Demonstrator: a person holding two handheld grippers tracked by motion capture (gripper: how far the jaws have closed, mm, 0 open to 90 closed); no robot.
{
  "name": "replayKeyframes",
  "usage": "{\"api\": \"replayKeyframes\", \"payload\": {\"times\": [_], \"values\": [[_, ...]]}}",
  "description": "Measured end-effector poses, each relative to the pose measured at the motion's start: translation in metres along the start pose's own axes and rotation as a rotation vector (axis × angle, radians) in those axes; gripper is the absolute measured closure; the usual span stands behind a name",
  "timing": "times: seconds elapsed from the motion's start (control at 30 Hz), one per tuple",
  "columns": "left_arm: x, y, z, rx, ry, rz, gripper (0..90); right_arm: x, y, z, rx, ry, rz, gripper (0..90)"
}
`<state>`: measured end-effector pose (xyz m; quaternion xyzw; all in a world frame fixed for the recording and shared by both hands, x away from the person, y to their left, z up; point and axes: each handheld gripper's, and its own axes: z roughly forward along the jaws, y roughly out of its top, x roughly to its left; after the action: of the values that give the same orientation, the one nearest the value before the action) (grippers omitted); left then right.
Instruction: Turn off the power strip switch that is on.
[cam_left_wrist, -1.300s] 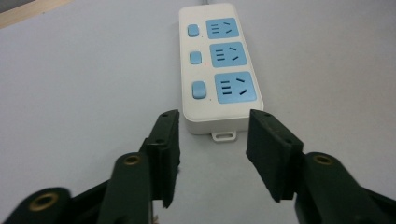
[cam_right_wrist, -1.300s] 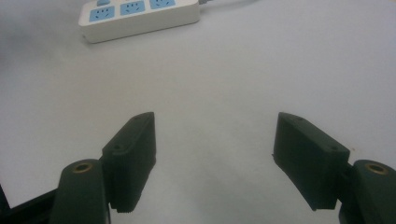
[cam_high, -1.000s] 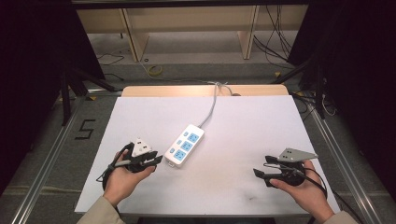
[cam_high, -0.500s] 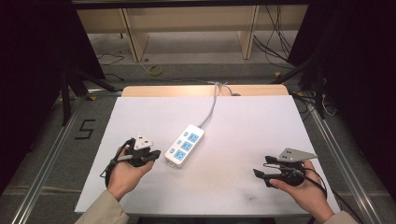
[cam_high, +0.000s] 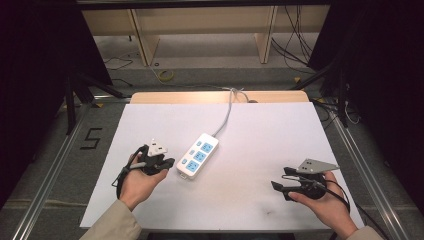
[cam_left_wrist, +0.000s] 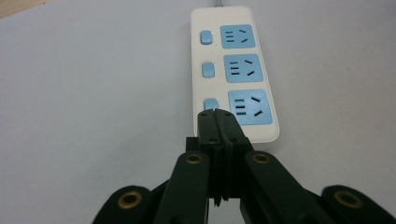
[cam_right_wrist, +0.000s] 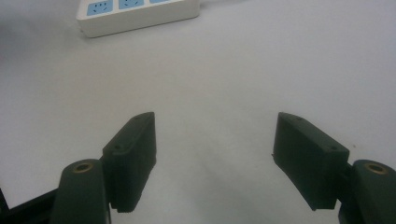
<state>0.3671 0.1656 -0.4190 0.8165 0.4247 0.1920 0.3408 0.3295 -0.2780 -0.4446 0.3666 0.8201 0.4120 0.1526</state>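
High view: the power strip (cam_high: 198, 156) lies near the middle of the white surface (cam_high: 260, 135), its cord (cam_high: 227, 112) running off toward 12 o'clock. The left tongs (cam_high: 167, 163) sit at its 9 o'clock side, by the near end; the right tongs (cam_high: 276, 186) rest well apart at 4 o'clock.
Left gripper view: the left tongs (cam_left_wrist: 217, 115) are pinched together, tips at the nearest blue switch (cam_left_wrist: 211, 103).
Right gripper view: the right tongs (cam_right_wrist: 215, 140) gape wide over bare surface, the power strip (cam_right_wrist: 140, 14) at 11 o'clock.
Step in hand: likely pressing the nearest switch.
Next move: a short, straight push down, keeping the tips centred.
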Motion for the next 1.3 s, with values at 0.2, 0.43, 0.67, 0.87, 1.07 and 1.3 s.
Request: {"api": "replayKeyframes", "payload": {"times": [0.2,0.43,0.67,0.87,1.07,1.3], "values": [[0.001,0.003,0.001,0.001,0.000,-0.002,89.6,0.000,0.000,0.000,-0.003,0.002,0.000,30.4],[0.003,0.008,0.005,0.002,0.005,-0.008,89.7,0.000,0.000,0.000,-0.008,0.000,0.003,29.8],[0.004,0.011,0.007,0.008,0.004,-0.007,89.7,0.000,0.000,0.001,-0.005,0.001,0.005,29.9],[0.005,0.017,0.007,0.015,0.009,-0.006,89.7,0.000,0.000,0.001,-0.006,0.001,0.005,29.9],[0.007,0.020,0.009,0.019,0.009,-0.011,89.7,0.000,0.000,0.001,-0.006,0.002,0.005,29.9],[0.007,0.024,0.013,0.023,0.007,-0.008,89.7,0.000,0.000,0.001,-0.004,0.004,0.004,29.9]]}}
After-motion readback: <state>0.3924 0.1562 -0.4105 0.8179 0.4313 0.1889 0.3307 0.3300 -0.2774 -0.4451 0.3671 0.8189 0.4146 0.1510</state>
